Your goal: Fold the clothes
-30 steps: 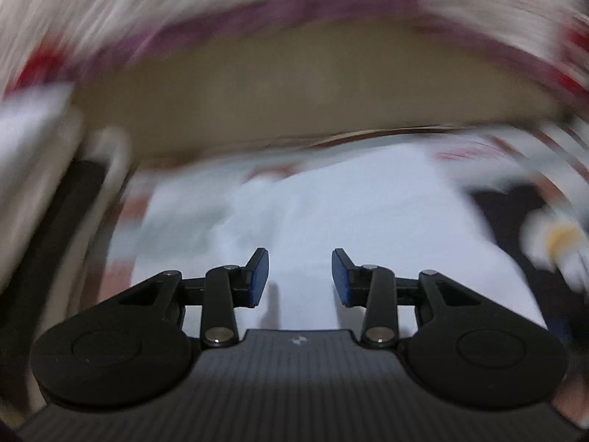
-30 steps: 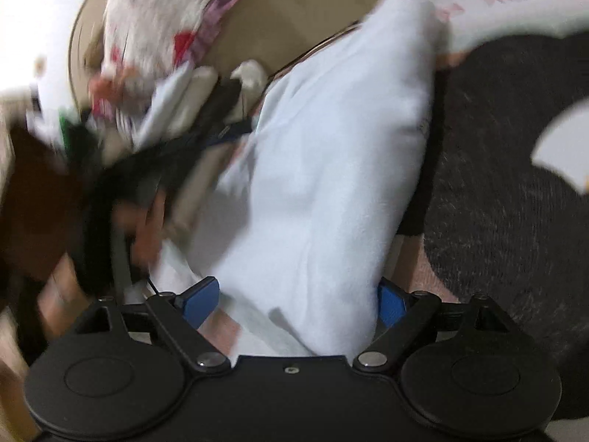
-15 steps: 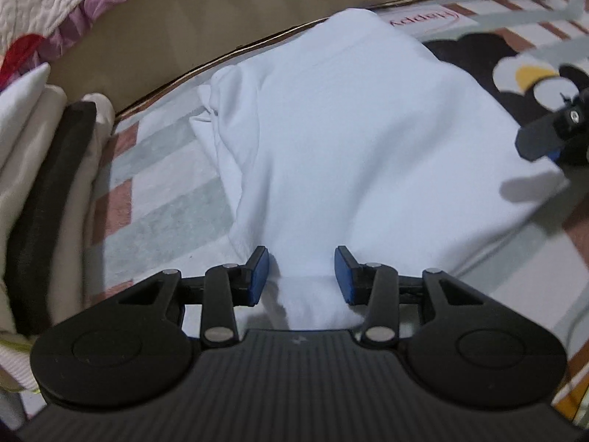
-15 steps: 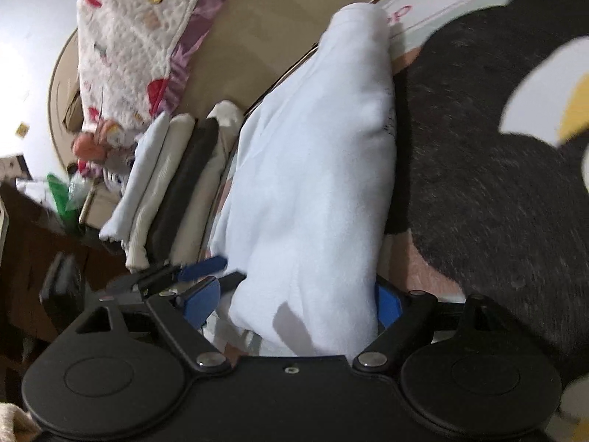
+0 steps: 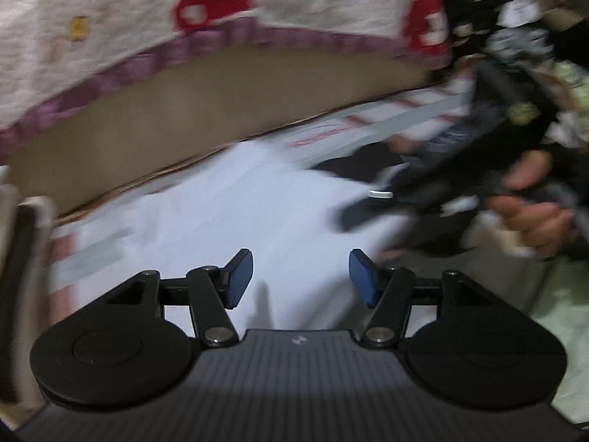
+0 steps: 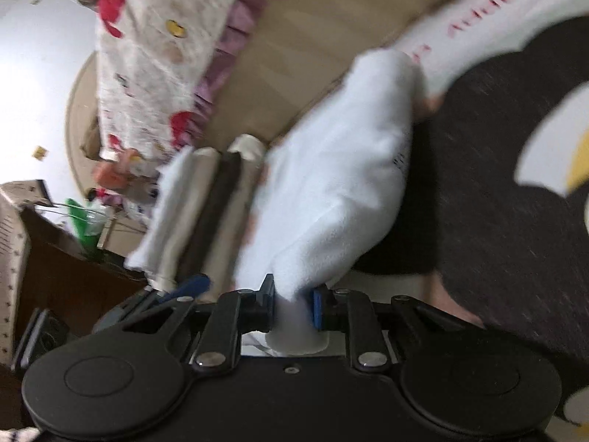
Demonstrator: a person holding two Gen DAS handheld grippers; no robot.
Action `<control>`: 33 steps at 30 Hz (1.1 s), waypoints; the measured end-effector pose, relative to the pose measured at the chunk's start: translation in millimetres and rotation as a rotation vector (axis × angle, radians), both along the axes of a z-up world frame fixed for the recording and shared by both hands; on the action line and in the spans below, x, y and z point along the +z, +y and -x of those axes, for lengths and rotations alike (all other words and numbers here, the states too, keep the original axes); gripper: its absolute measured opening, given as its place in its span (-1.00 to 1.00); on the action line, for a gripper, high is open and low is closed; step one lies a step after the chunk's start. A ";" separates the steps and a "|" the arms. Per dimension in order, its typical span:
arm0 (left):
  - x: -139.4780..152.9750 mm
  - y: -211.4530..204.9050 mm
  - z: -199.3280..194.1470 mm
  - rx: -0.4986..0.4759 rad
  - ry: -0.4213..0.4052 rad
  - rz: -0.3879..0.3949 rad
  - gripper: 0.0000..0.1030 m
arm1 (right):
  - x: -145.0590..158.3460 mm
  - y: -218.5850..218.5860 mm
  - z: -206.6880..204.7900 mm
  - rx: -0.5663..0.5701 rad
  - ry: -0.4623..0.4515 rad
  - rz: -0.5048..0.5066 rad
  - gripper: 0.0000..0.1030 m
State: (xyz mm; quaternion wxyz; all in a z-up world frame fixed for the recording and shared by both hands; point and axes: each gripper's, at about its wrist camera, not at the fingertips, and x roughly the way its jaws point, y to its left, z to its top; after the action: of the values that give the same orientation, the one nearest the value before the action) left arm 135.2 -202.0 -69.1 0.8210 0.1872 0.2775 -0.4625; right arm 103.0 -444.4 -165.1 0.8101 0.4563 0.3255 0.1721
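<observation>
A folded white garment lies on a patterned mat, and the left wrist view shows it blurred below my fingers. My right gripper is closing, its blue pads pinching the garment's near edge. A hand holds this gripper in the left wrist view, blurred at the right. My left gripper hovers over the garment's near part with its jaws opening and nothing between them. One of its blue fingers shows at the lower left of the right wrist view.
A stack of folded white, cream and black clothes lies left of the garment. A quilt with red figures hangs over a beige bed base behind. The mat spreads dark to the right.
The right gripper's jaws went from wide around the garment's end to pinched on its near edge. The left gripper spread wider and drew back from the cloth it straddled, its view swinging right.
</observation>
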 end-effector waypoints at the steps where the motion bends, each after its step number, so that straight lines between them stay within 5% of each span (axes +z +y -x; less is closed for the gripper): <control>1: -3.5 -8.7 3.5 -0.005 -0.035 -0.033 0.13 | 4.0 -0.5 -1.6 0.004 -0.012 -0.011 -0.56; 5: -17.0 -42.3 16.3 -0.022 -0.171 -0.159 0.13 | 9.7 -0.2 -4.1 0.006 -0.014 -0.028 -0.56; 12: -39.9 -69.8 8.3 0.012 -0.274 -0.274 0.18 | 12.5 -3.8 -4.3 0.021 -0.039 -0.074 -0.57; 13: -44.0 -71.2 8.0 0.027 -0.293 -0.302 0.03 | 13.8 -3.0 -5.2 0.039 -0.045 -0.072 -0.57; 14: -46.9 -71.8 7.5 0.044 -0.310 -0.326 -0.58 | 13.9 -2.6 -6.5 0.059 -0.048 -0.070 -0.57; 15: -44.7 -69.2 5.5 0.071 -0.315 -0.324 -0.72 | 13.0 -2.7 -7.6 0.077 -0.043 -0.066 -0.57; 19: -19.5 -51.8 -11.0 0.190 -0.267 -0.192 -0.75 | 5.4 -16.5 -4.4 0.094 -0.017 -0.161 -0.41; 21: -9.9 -43.4 -13.3 0.228 -0.252 -0.148 -0.76 | 4.3 -29.6 -1.5 0.025 -0.012 -0.206 0.36; 25: -9.5 -35.9 -11.5 0.235 -0.241 -0.128 -0.76 | -3.7 -51.5 -19.2 -0.102 0.070 -0.162 0.42; 31: -6.4 -26.4 -10.9 0.241 -0.233 -0.100 -0.76 | -20.7 -65.0 -82.0 -0.136 0.156 -0.190 0.42; 33: -3.5 -21.5 -11.4 0.252 -0.219 -0.084 -0.76 | -23.8 -60.1 -98.8 -0.143 0.155 -0.201 0.56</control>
State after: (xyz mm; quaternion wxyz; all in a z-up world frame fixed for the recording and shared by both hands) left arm 146.6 -223.5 -72.7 0.8894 0.2340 0.2268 -0.3207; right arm 201.8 -504.4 -188.9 0.7431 0.5688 0.3349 0.1101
